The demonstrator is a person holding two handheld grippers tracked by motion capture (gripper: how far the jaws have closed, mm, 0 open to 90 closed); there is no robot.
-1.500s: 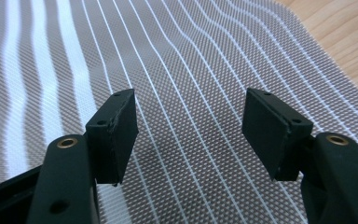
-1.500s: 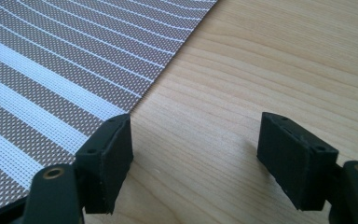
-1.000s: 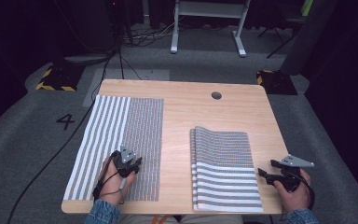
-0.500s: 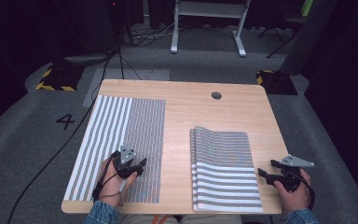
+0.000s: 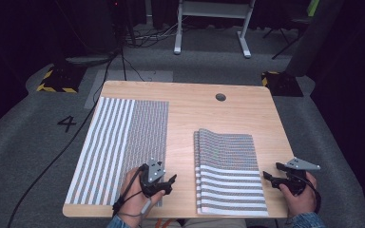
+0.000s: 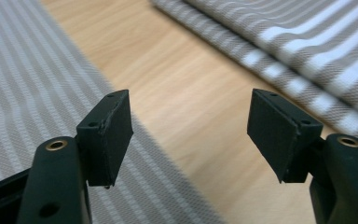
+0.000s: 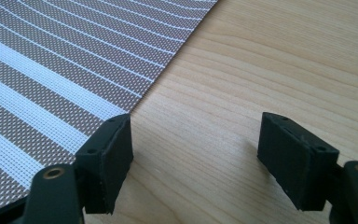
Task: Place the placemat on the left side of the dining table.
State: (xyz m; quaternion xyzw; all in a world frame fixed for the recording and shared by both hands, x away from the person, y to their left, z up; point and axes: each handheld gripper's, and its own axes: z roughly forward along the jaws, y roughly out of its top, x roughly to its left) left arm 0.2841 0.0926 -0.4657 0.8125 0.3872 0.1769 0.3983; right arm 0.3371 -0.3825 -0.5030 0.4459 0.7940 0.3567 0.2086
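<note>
Now the wooden table [image 5: 190,118] is carrying two striped placemat lots: a single flat placemat [image 5: 119,142] lying along its left side, and a folded stack of placemats [image 5: 228,171] sitting right of centre, the two well apart. The left gripper [image 5: 168,183] is hovering just off the flat mat's near right corner, its jaws having just been opening, wide now, gripping nothing. The right gripper [image 5: 271,175] is waiting beside the stack's right edge, jaws spread, empty too.

We note the flat grey-and-white striped woven placemat [image 5: 119,147] partly hidden at six o'clock beneath the left hand [image 5: 135,202]; both forearms are cut off there.
</note>
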